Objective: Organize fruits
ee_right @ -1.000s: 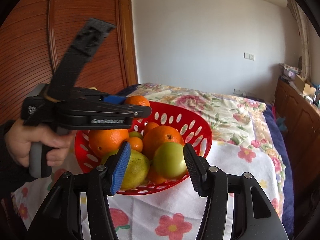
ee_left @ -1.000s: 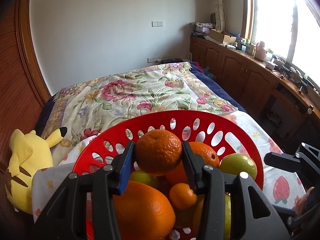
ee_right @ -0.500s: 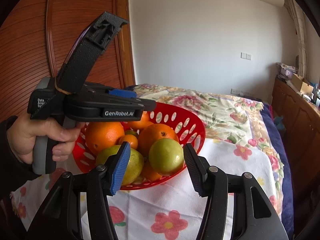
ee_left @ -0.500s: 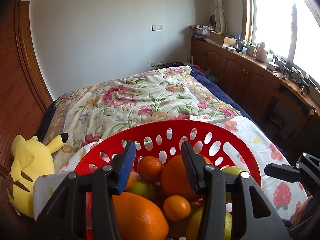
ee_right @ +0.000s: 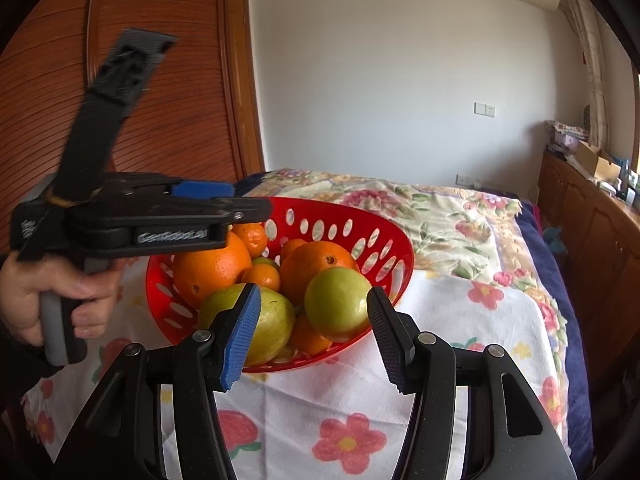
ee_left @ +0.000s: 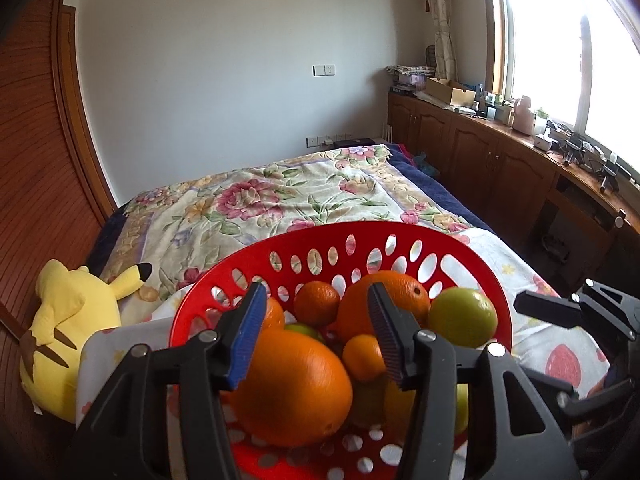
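Observation:
A red perforated basket (ee_left: 400, 236) (ee_right: 376, 236) stands on a flowered cloth on the bed, full of oranges and green fruits. My left gripper (ee_left: 316, 338) is open and empty above its near rim, over a large orange (ee_left: 292, 384). The small orange (ee_left: 318, 303) it held a second ago lies at the back of the pile. The left gripper also shows in the right wrist view (ee_right: 240, 208). My right gripper (ee_right: 310, 338) is open and empty just in front of the basket, level with two green fruits (ee_right: 338, 304).
A yellow plush toy (ee_left: 68, 328) lies left of the basket by the wooden wall. The flowered quilt (ee_left: 280, 200) stretches behind. Wooden cabinets (ee_left: 500, 164) with clutter run along the right under the window.
My left gripper opened and dropped the small orange into the basket, then drew back and up. My right gripper stayed open and edged slightly nearer the basket.

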The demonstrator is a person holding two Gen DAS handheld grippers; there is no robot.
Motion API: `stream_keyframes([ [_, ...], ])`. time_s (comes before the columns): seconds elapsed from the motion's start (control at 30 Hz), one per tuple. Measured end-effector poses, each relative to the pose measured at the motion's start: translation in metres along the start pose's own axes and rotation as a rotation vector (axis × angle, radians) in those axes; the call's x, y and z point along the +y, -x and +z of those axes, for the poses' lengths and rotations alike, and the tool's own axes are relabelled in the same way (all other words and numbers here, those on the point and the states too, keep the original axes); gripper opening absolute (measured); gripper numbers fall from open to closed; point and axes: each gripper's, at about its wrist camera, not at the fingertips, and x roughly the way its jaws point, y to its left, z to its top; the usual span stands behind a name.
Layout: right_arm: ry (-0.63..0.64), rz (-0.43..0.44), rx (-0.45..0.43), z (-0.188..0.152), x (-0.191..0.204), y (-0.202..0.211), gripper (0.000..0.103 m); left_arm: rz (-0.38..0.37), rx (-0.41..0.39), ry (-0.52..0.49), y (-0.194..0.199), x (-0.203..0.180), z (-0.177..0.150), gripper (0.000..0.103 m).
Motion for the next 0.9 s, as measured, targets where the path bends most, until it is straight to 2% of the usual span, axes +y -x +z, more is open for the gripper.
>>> stream_keyframes([
  [0.57, -0.024, -0.032, -0.059, -0.009, 0.031, 0.048, 0.062, 0.032, -0.074, 0.02, 0.085, -0.002, -0.055, 0.057],
  [0.63, -0.023, -0.038, -0.068, -0.009, 0.035, 0.054, 0.063, 0.029, -0.093, 0.02, 0.095, -0.005, -0.059, 0.062],
  [0.67, -0.023, -0.043, -0.073, -0.01, 0.037, 0.058, 0.064, 0.027, -0.102, 0.018, 0.1, -0.006, -0.06, 0.069],
  [0.8, -0.02, -0.056, -0.092, -0.012, 0.043, 0.073, 0.064, 0.03, -0.153, 0.008, 0.126, -0.012, -0.067, 0.072],
  [0.9, -0.022, -0.067, -0.106, -0.013, 0.047, 0.086, 0.064, 0.024, -0.184, 0.009, 0.145, -0.015, -0.07, 0.082],
])
